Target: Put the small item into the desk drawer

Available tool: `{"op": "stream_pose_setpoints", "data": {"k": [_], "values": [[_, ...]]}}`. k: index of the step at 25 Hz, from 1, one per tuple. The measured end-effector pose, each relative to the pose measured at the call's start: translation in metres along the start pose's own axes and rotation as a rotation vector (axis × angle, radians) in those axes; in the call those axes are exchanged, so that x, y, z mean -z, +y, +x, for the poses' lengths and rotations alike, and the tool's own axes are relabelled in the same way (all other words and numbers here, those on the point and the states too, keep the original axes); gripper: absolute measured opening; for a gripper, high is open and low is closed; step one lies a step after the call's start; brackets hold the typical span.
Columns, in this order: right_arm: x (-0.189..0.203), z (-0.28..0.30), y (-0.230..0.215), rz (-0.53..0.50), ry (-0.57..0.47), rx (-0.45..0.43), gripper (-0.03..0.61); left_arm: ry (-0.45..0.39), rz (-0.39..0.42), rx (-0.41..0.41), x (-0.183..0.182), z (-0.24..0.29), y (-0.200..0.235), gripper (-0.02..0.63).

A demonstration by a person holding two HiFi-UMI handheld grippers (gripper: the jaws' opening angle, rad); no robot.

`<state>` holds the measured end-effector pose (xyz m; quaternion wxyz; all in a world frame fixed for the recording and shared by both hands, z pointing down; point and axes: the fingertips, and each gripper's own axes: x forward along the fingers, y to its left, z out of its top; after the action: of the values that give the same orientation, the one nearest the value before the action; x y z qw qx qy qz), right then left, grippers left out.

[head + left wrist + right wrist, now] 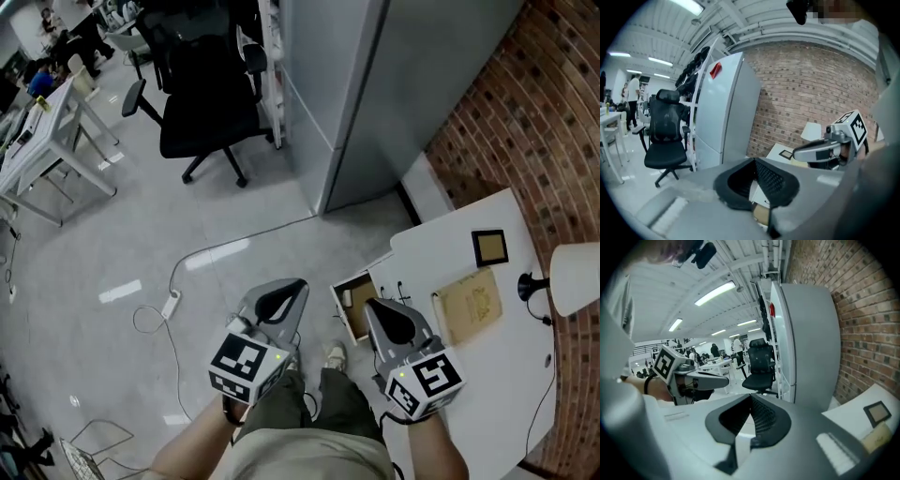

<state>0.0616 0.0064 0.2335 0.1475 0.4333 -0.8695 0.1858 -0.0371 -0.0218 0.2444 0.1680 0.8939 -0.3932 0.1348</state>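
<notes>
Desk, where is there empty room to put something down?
Bare white desk lies between the tan booklet and the desk's near edge. Another bare patch sits left of the black frame. Around the lamp it is crowded.

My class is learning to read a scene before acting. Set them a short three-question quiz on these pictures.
1. True or false: the drawer stands open.
2. Which thing lies on the desk next to the frame? A) book B) mug C) keyboard
3. Fill in: the wall behind the desk is made of ____.
Key: 1 true; 2 A; 3 brick.
</notes>
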Motion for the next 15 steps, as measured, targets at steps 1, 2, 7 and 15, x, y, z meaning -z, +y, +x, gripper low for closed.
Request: {"op": "stream_pose_setpoints", "data": {"k": [1,2,7,15], "values": [[-0.018,-0.007,0.007,-0.011,-0.029,-0.006,0.004,-0.02,0.024,-0.002,-0.017,-0.009,-0.004,0.003],[-0.037,-0.015,0.013,-0.022,-0.059,-0.01,0.005,-0.039,0.045,-0.001,-0.033,-0.018,-0.007,0.003],[-0.126,-0.054,0.045,-0.071,-0.22,-0.01,0.004,-0.151,0.072,-0.004,-0.118,-0.062,-0.025,0.003],[-0.216,-0.112,0.077,-0.204,-0.415,-0.023,0.003,-0.302,0.193,-0.034,-0.197,-0.12,-0.048,0.003]]}}
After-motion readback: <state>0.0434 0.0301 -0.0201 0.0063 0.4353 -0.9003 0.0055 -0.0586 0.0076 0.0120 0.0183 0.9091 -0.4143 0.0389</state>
